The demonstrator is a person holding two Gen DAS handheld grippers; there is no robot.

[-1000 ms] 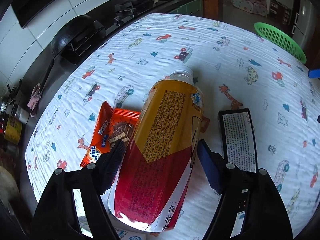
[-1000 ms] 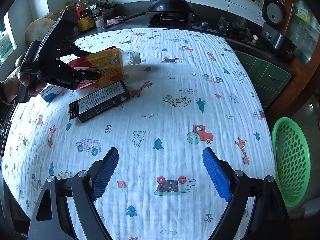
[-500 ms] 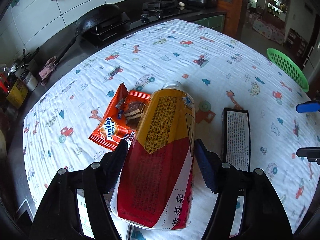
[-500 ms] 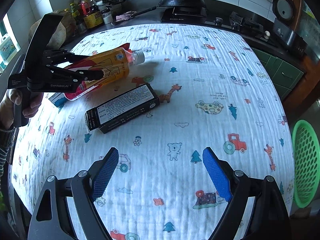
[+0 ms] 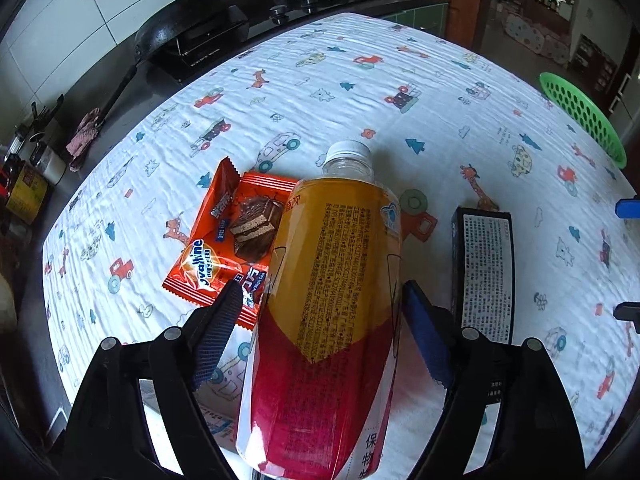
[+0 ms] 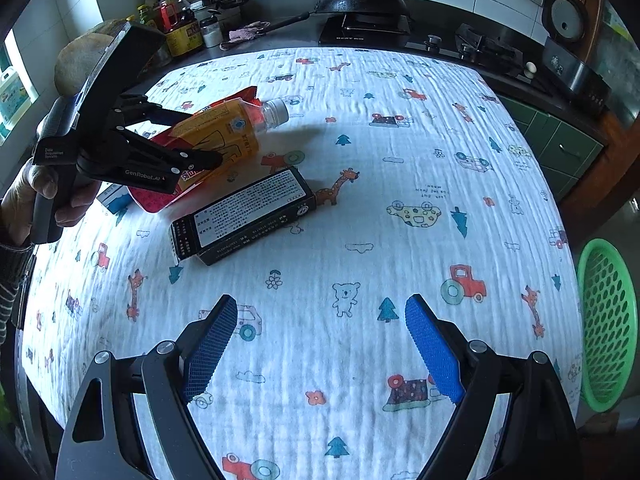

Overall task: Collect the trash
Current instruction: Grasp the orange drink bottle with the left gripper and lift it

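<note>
Glossy plastic bottle [image 5: 336,280] (crinkled cloth [image 5: 400,60])

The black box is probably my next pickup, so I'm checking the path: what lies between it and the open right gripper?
In the right wrist view, only bare printed tablecloth lies between the right gripper and the black box.

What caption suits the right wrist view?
Left hand-held gripper lifts bottle; right hand-held gripper open above cloth.
</note>
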